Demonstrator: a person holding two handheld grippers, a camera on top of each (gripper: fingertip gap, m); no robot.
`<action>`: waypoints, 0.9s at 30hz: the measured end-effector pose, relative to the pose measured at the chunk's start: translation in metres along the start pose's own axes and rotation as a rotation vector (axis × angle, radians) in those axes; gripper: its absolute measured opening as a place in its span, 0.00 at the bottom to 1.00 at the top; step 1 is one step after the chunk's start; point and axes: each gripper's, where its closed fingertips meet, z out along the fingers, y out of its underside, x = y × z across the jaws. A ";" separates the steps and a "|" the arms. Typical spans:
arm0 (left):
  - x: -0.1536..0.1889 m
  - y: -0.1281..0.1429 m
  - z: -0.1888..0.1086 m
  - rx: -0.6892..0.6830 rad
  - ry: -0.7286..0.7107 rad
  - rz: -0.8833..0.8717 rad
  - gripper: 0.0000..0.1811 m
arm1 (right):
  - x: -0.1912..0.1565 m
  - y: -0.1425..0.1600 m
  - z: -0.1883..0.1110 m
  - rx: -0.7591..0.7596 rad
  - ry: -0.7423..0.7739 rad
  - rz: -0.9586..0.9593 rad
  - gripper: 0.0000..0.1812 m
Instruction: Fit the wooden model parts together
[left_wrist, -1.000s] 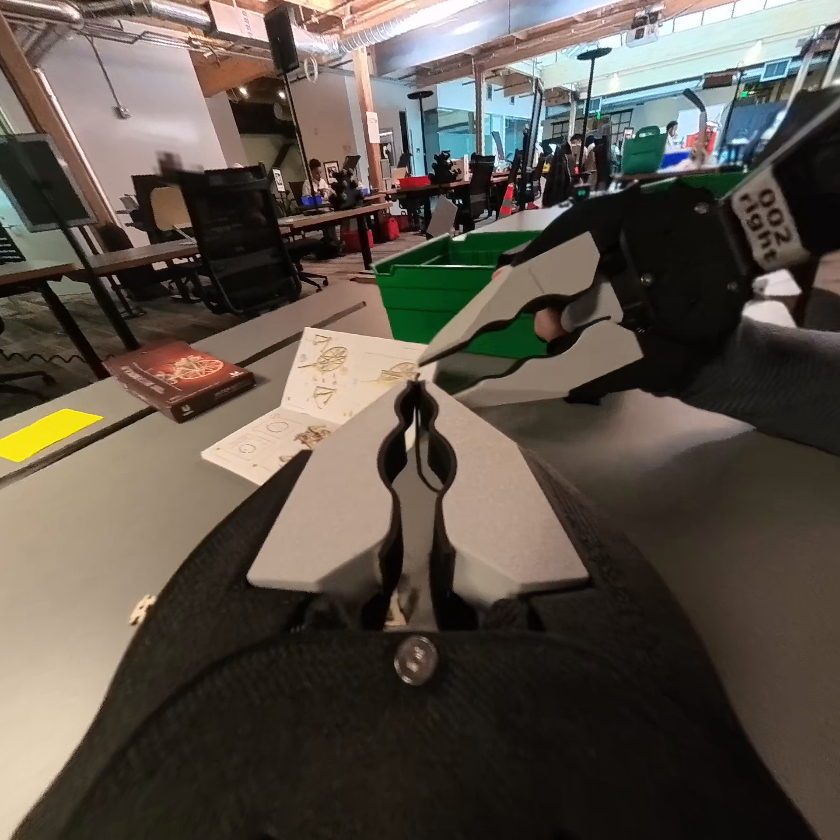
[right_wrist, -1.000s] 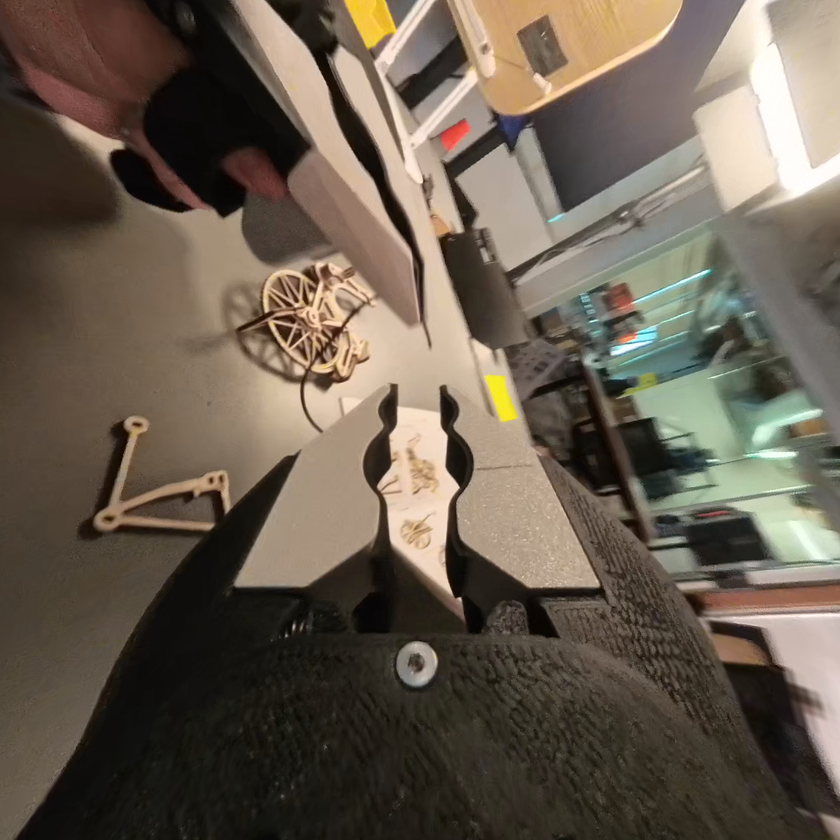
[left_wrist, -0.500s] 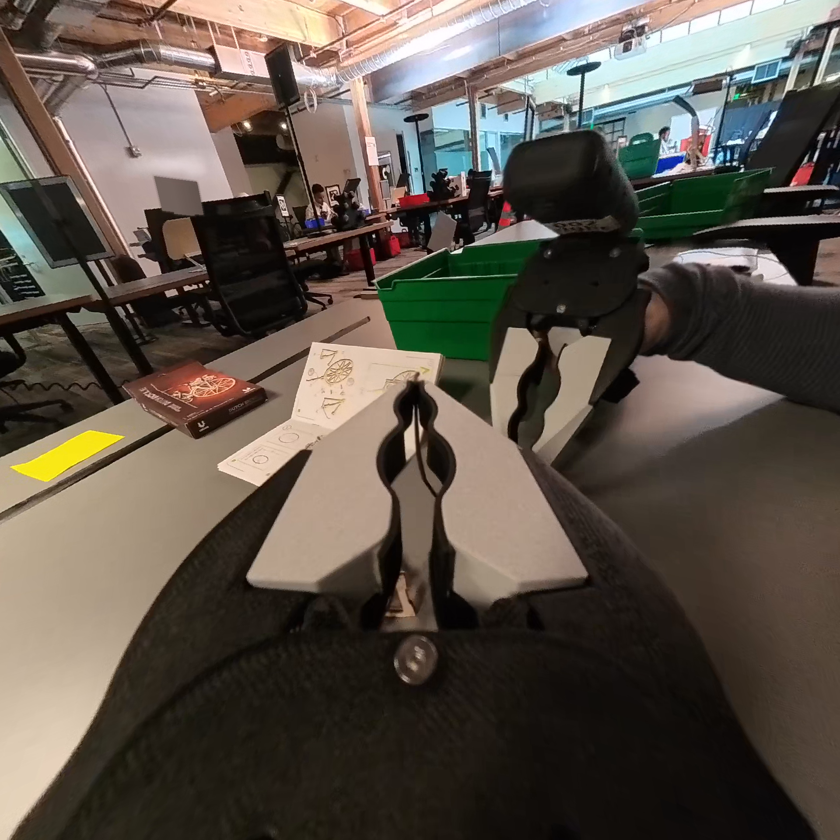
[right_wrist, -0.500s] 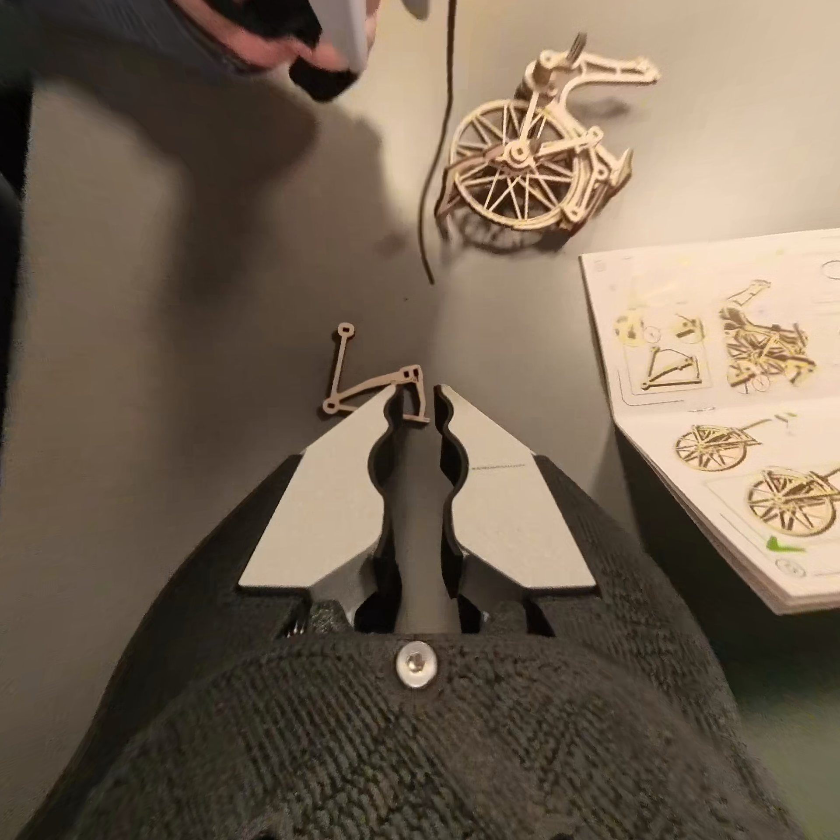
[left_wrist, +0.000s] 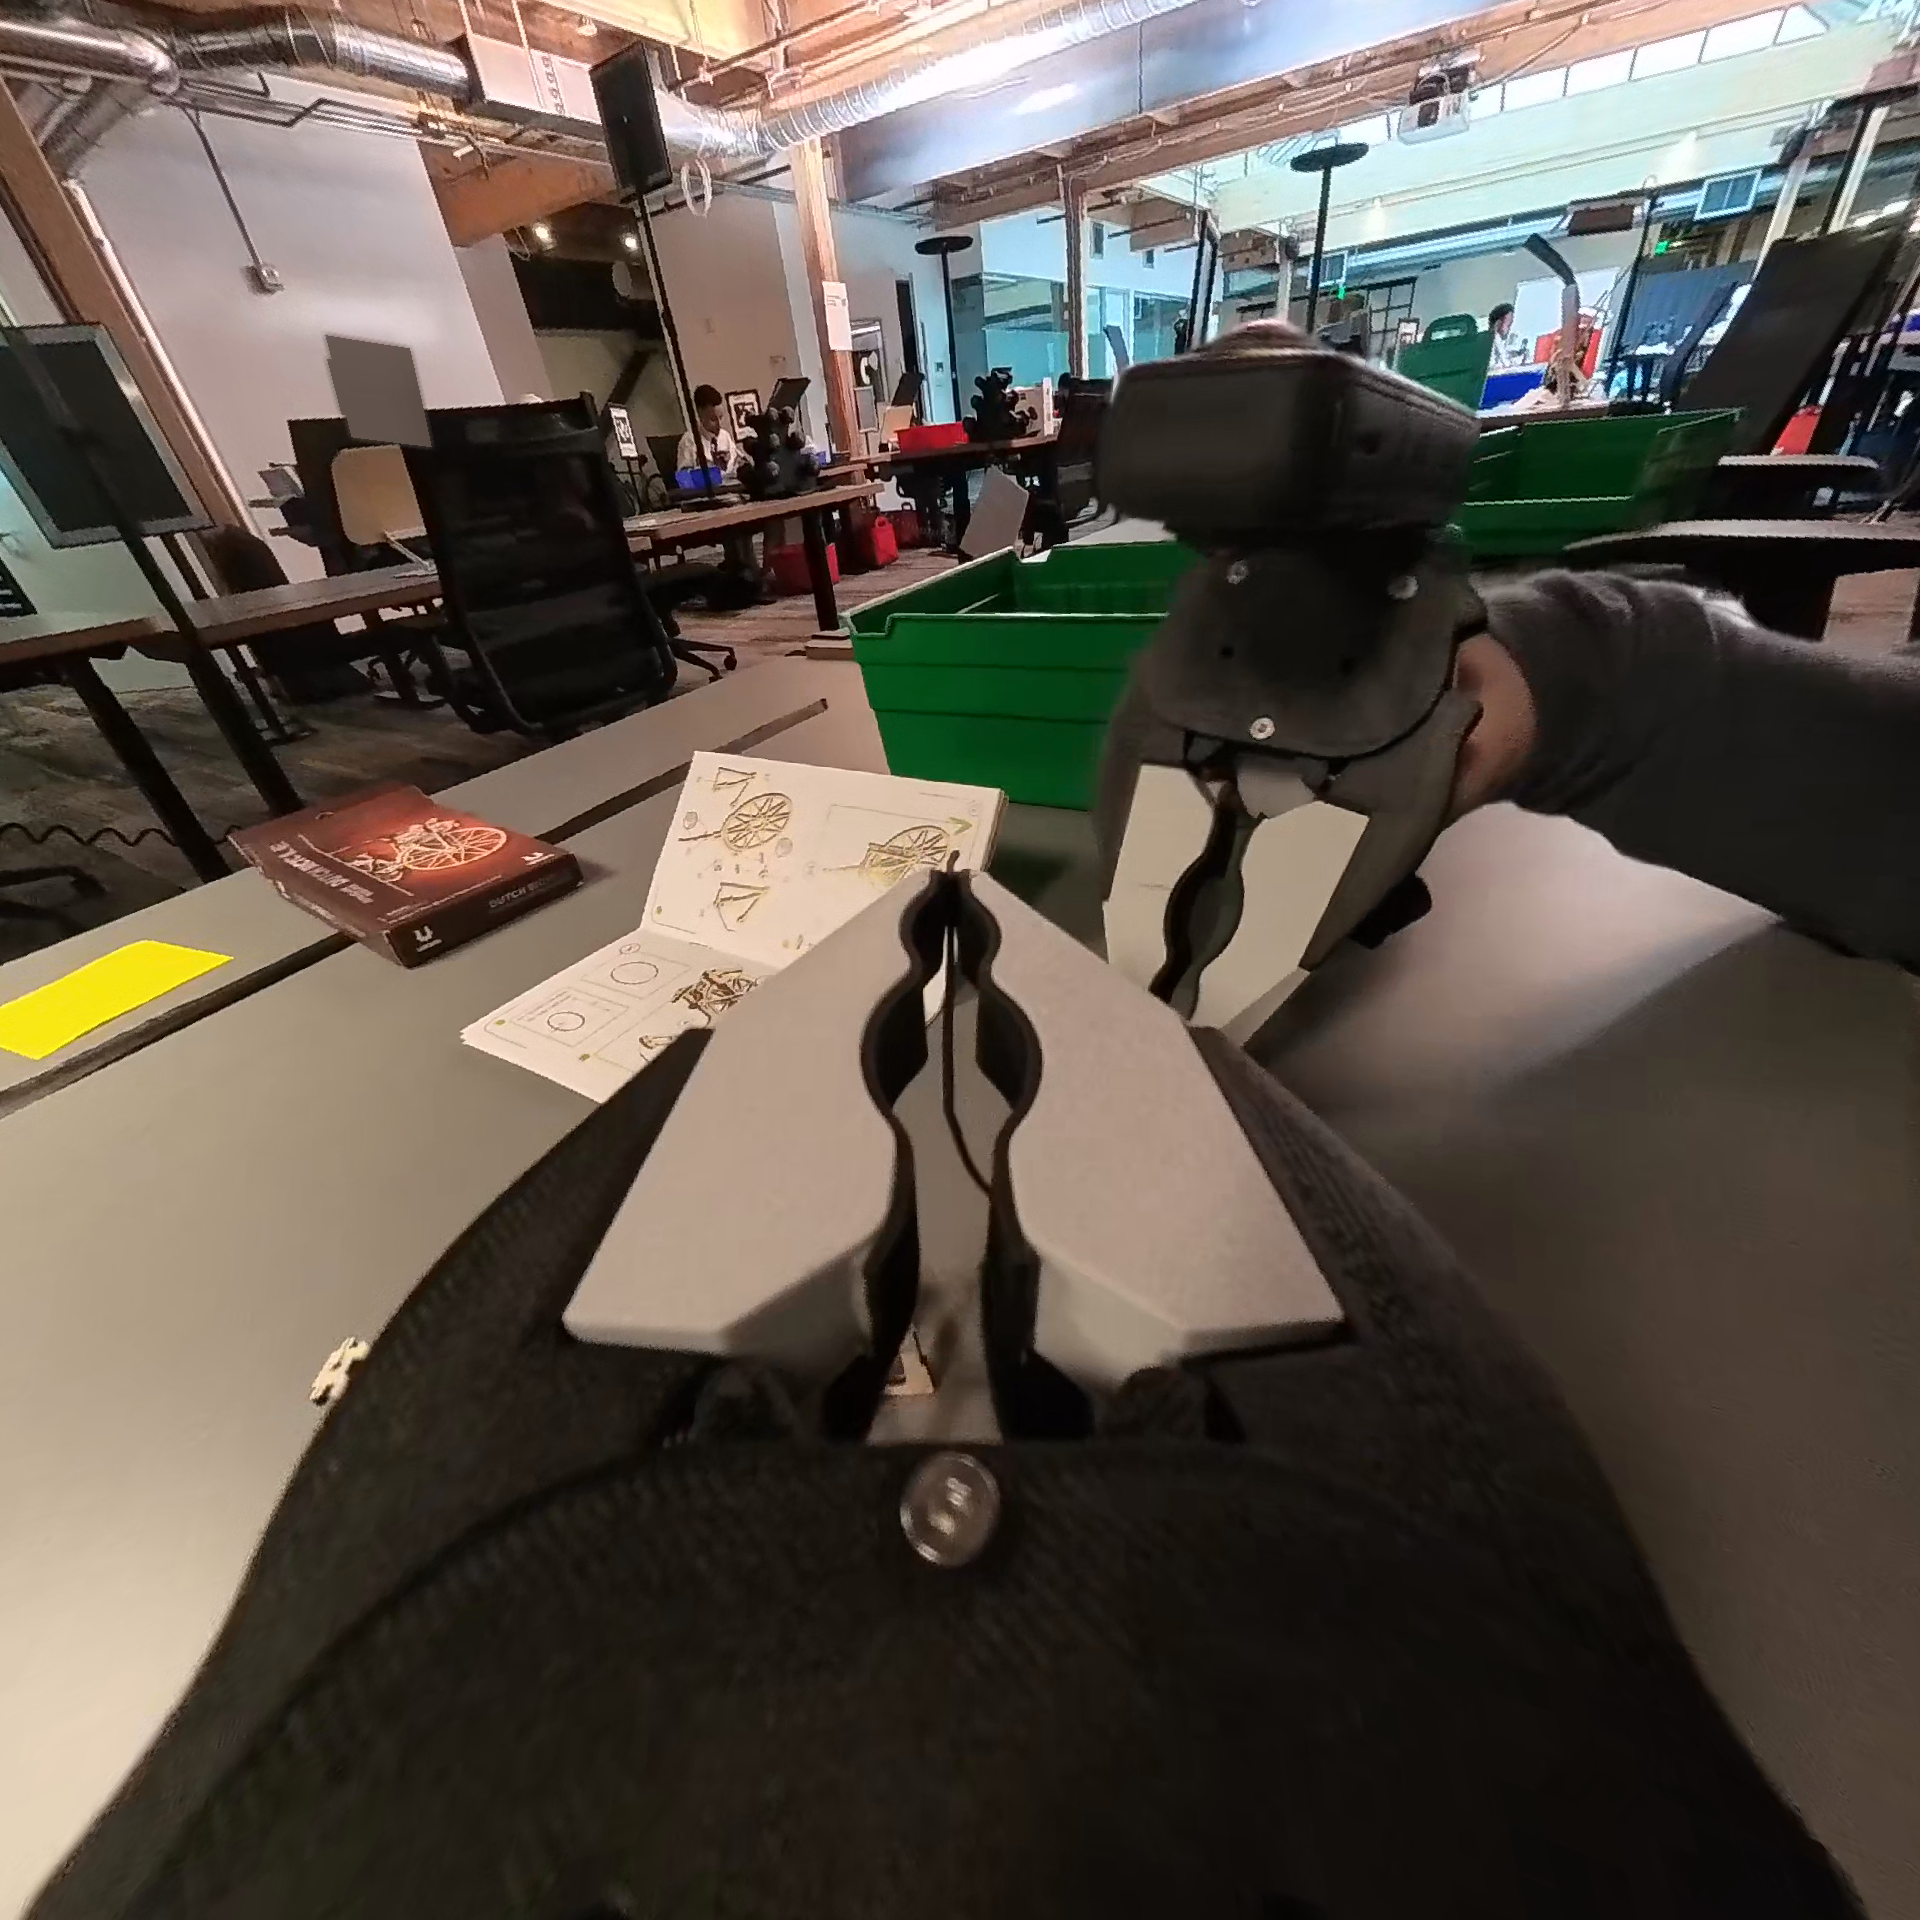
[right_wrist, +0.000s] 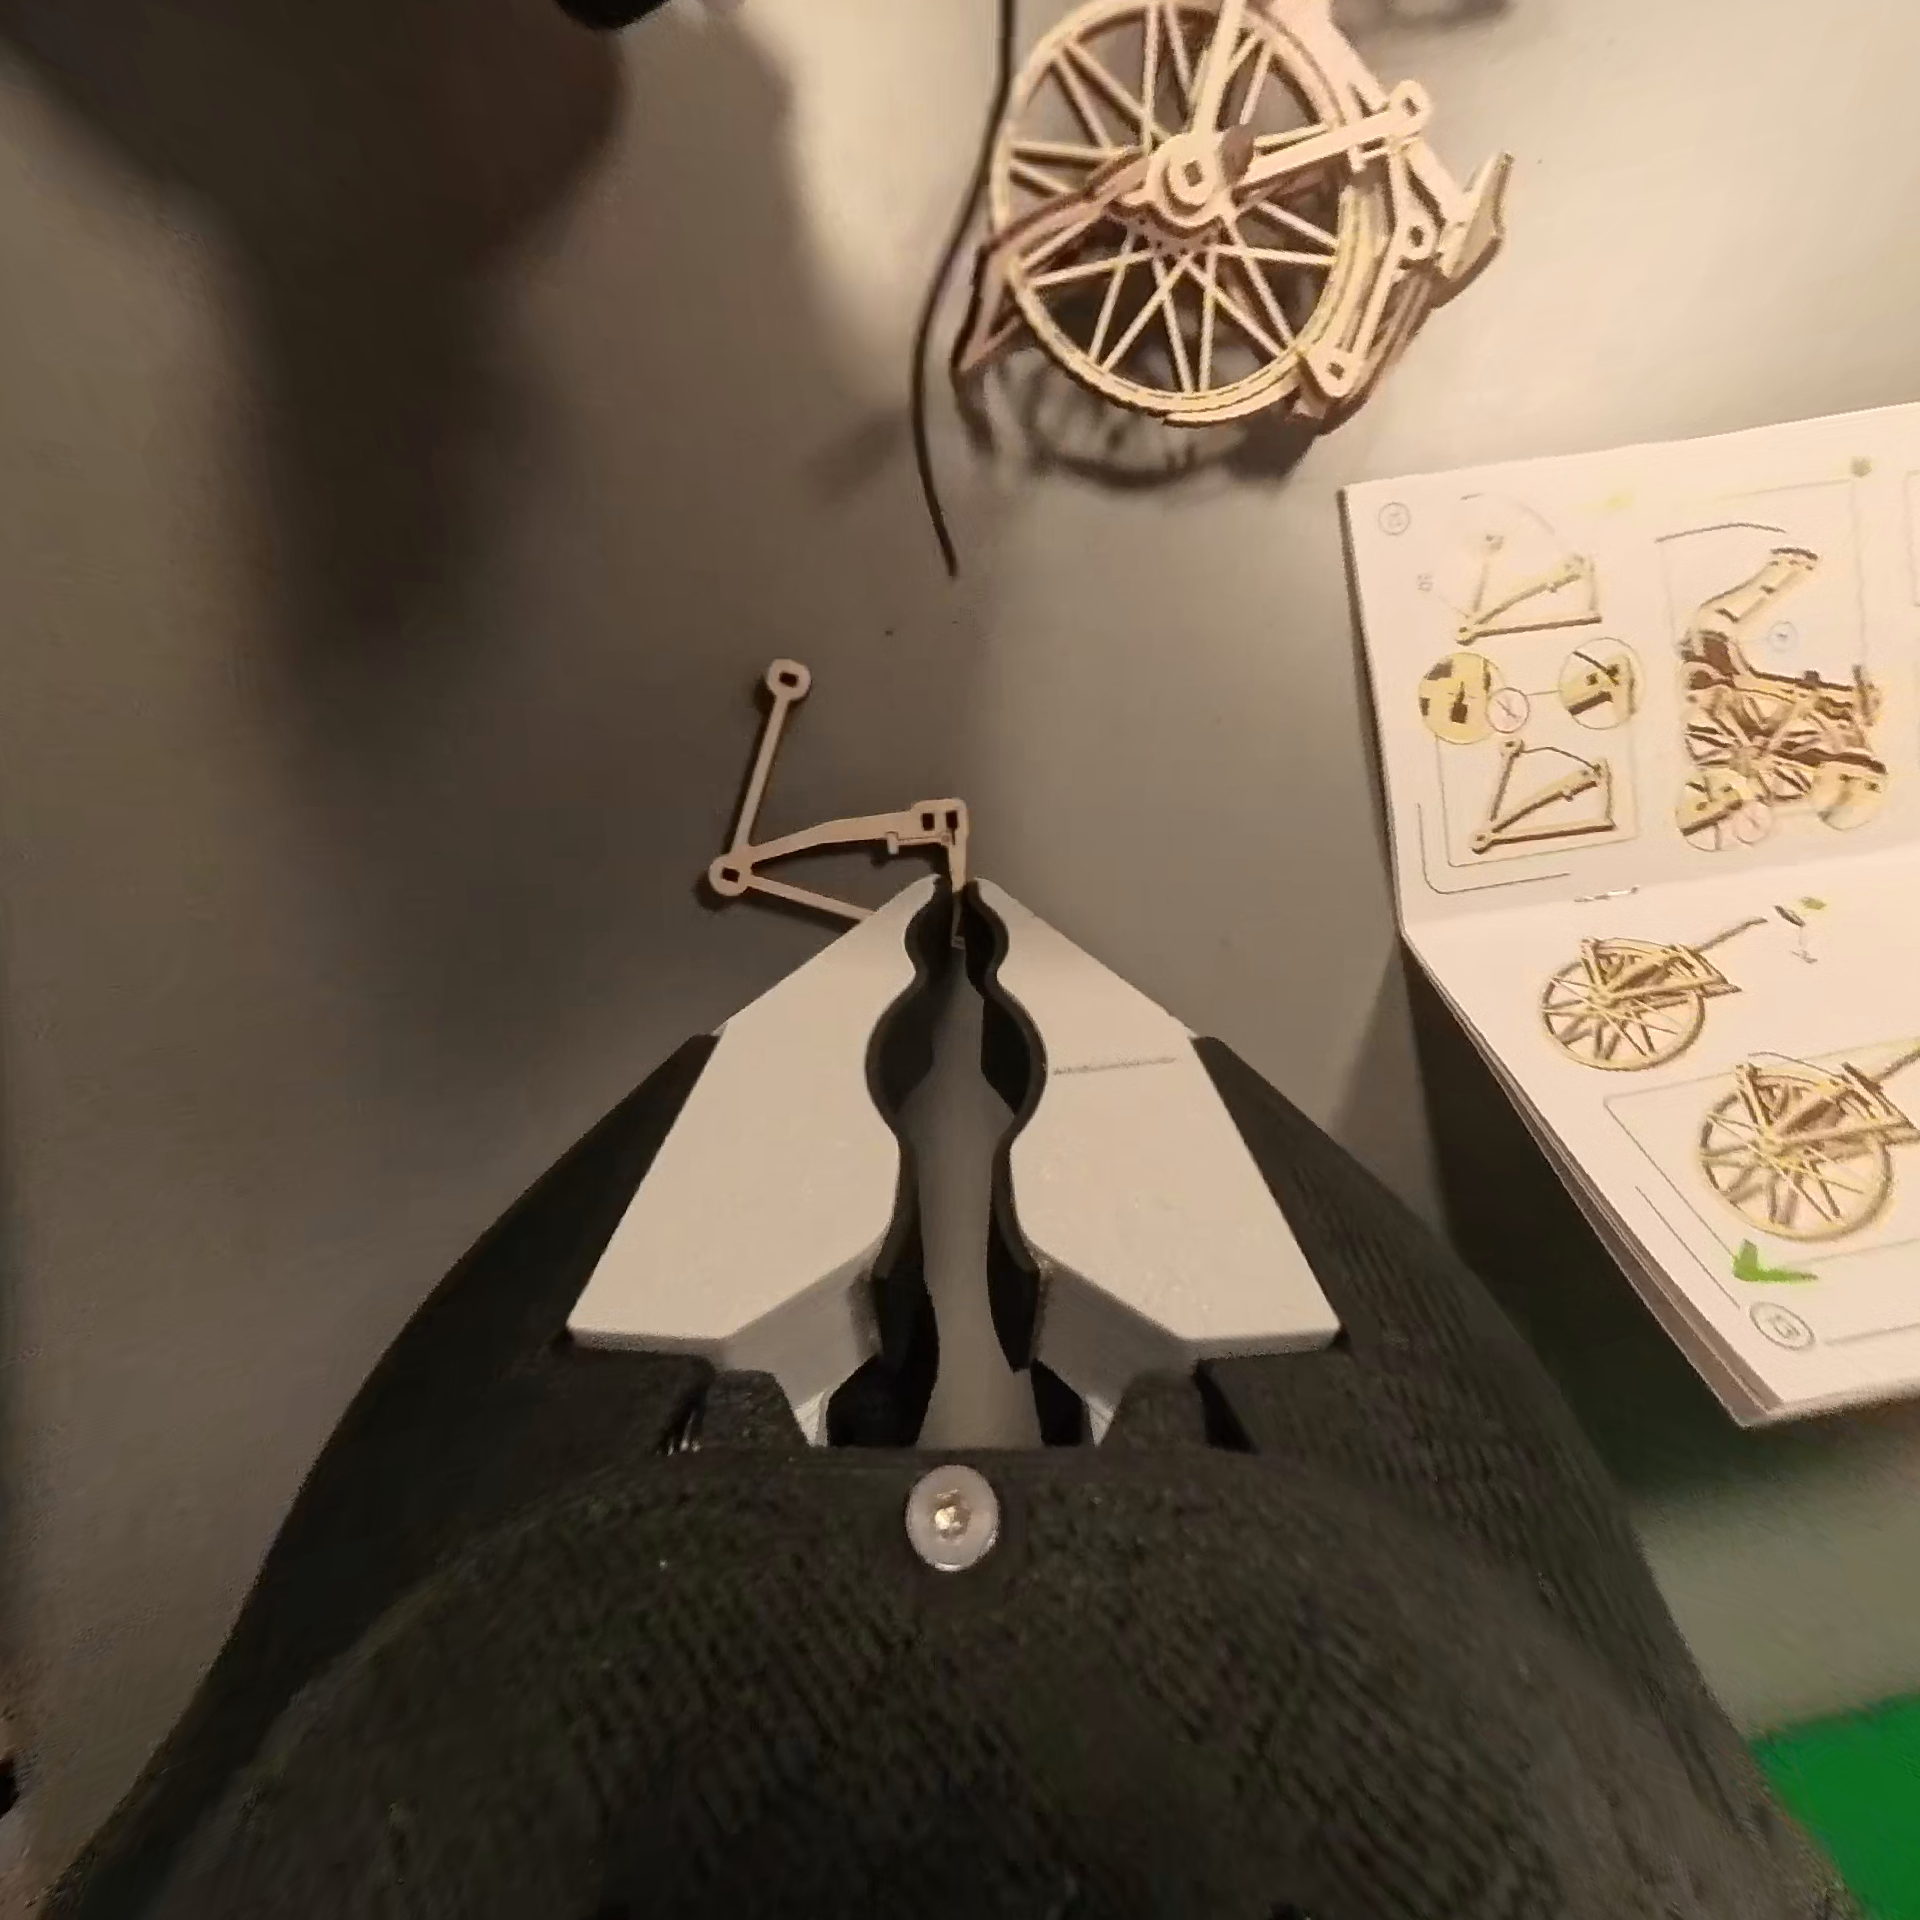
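Left tongs (left_wrist: 954, 883) pinch a black cord (left_wrist: 951, 1049); right tongs (right_wrist: 954, 885) nip the wooden frame piece (right_wrist: 821, 831) on the grey table (right_wrist: 416, 727), open-plan workshop beyond.

Thin wooden frame piece (right_wrist: 821, 831), flat beside wheel assembly (right_wrist: 1216, 197)

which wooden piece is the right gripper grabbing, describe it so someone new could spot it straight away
On the grey table, left of the open instruction booklet and below the spoked wooden wheel assembly, lies a thin flat wooden frame piece. It is a small open triangle of slim struts with an eyelet arm sticking up, one end pinched between the right gripper fingers, unlike the bulky round wheel.
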 end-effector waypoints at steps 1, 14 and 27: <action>-0.001 0.001 0.000 0.000 -0.004 -0.001 0.00 | 0.004 0.001 -0.001 0.006 0.035 -0.004 0.00; -0.002 0.011 0.003 -0.048 -0.008 -0.029 0.00 | 0.054 -0.021 -0.052 0.163 0.518 -0.126 0.00; 0.006 0.016 0.006 -0.066 0.024 -0.015 0.00 | 0.058 -0.025 -0.058 0.186 0.600 -0.181 0.00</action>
